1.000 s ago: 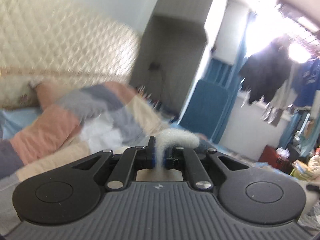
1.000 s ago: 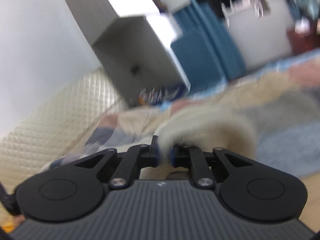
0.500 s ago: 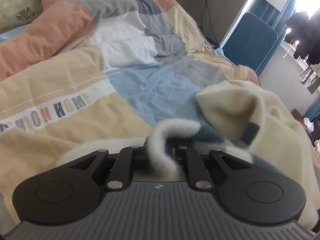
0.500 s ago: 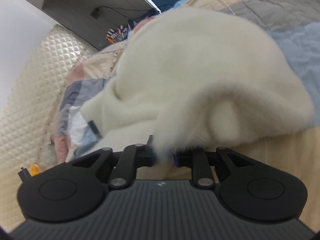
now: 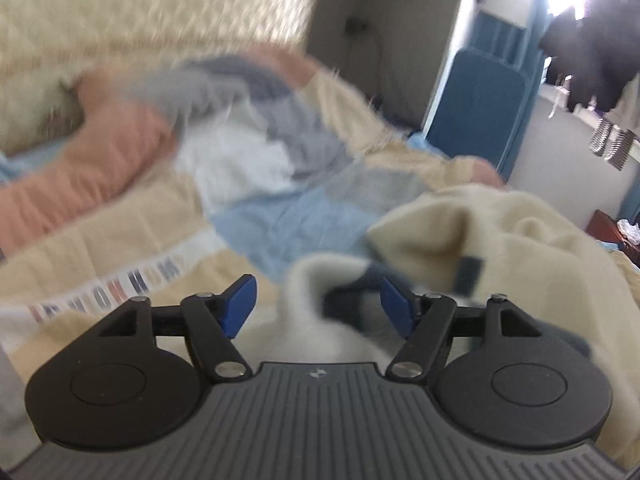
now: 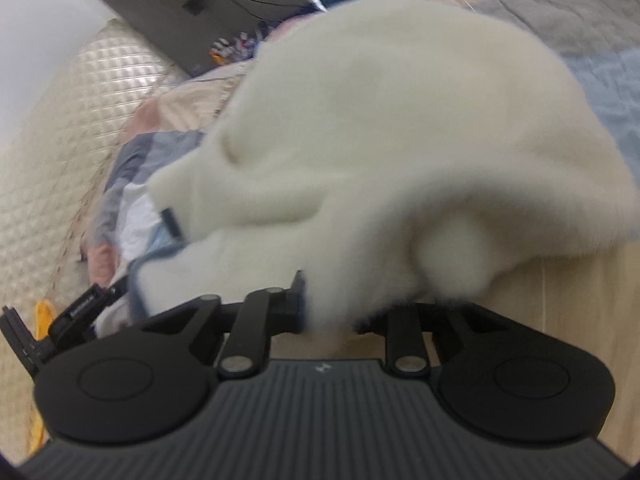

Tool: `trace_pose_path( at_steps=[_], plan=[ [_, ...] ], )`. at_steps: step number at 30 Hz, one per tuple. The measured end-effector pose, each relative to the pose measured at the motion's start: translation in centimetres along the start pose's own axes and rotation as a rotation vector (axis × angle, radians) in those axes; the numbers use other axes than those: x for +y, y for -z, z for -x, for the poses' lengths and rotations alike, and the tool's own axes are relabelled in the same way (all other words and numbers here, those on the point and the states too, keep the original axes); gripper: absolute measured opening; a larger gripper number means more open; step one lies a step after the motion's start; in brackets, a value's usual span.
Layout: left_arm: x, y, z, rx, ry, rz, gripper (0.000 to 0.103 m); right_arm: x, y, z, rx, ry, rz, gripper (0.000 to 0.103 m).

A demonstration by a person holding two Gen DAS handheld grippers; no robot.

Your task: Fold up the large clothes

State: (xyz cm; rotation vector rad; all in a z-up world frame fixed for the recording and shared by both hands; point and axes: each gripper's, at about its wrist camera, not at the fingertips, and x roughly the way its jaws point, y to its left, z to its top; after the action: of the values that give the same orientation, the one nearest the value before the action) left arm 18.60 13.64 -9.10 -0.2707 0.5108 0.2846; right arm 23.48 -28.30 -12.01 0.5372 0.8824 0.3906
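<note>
Because the cream fleece garment lies heaped on the patchwork quilt w/ one flap turned over itself, you've got no reason to clamp it on the left: your left gripper has its blue pads spread wide apart, a fold of fleece sitting loose between them, not pinched. Your right gripper looks parted too, but fleece covers one pad, so I can't tell if it grips. Garment sits toward the quilt's near edge, lettering strip just beside it. Prob. a lay-down to set the fold.
</note>
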Motion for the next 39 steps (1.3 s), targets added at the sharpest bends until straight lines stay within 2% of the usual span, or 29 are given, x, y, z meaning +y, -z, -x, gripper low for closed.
trace_pose_path(
  at_steps=[4, 7, 11, 14, 16, 17, 21, 22, 23, 24, 25, 29, 33, 36, 39],
  plan=[
    [-1.3, -0.2, 5.1, -0.133, 0.02, -0.045, 0.08, 1.6, 1.1, 2.1, -0.014, -0.029, 0.059, 0.018],
    [-3.0, 0.3, 8.6, -0.146, 0.127, -0.056, 0.082, 2.2, 2.5, 3.3, -0.01, 0.005, 0.123, 0.018],
    [-5.8, 1.5, 10.7, -0.041, 0.305, 0.026, 0.082, 2.2, 3.4, 4.6, 0.014, 0.039, 0.172, 0.019],
    [-7.7, 3.6, 10.7, 0.088, 0.399, 0.096, 0.082, 2.2, 3.4, 5.6, 0.028, 0.067, 0.187, 0.024],
    [-8.6, 5.1, 10.6, 0.159, 0.441, 0.11, 0.082, 2.1, 3.0, 6.9, -0.003, 0.07, 0.202, 0.026],
    [-9.0, 6.0, 10.5, 0.196, 0.452, 0.112, 0.082, 2.1, 2.8, 7.7, -0.018, 0.069, 0.208, 0.031],
    [-9.6, 8.4, 9.8, 0.331, 0.488, 0.16, 0.082, 0.8, 1.6, 11.3, -0.094, 0.024, 0.174, 0.035],
    [-9.2, 8.6, 9.5, 0.353, 0.493, 0.188, 0.082, 0.4, 1.4, 12.0, -0.118, 0.021, 0.162, 0.046],
    [-8.7, 8.7, 9.0, 0.367, 0.491, 0.224, 0.082, -0.1, 1.2, 12.9, -0.157, 0.026, 0.144, 0.067],
    [-8.2, 8.9, 8.7, 0.376, 0.48, 0.272, 0.082, -0.7, 0.8, 13.6, -0.193, 0.03, 0.123, 0.078],
    [-7.5, 9.0, 8.3, 0.385, 0.47, 0.326, 0.082, -1.2, 0.6, 14.1, -0.221, 0.036, 0.102, 0.084],
    [-5.1, 10.3, 6.1, 0.459, 0.435, 0.507, 0.082, -4.2, -1.1, 14.4, -0.266, 0.079, -0.046, 0.083],
    [-3.8, 11.3, 3.4, 0.497, 0.456, 0.638, 0.082, -8.4, -2.0, 12.0, -0.218, 0.068, -0.288, 0.084],
    [-4.1, 11.1, 2.1, 0.48, 0.482, 0.64, 0.082, -11.5, -3.4, 9.4, -0.176, 0.054, -0.451, 0.083],
    [-5.3, 10.4, 1.6, 0.45, 0.49, 0.573, 0.081, -12.8, -5.3, 7.0, -0.152, 0.108, -0.408, 0.082]
  ],
)
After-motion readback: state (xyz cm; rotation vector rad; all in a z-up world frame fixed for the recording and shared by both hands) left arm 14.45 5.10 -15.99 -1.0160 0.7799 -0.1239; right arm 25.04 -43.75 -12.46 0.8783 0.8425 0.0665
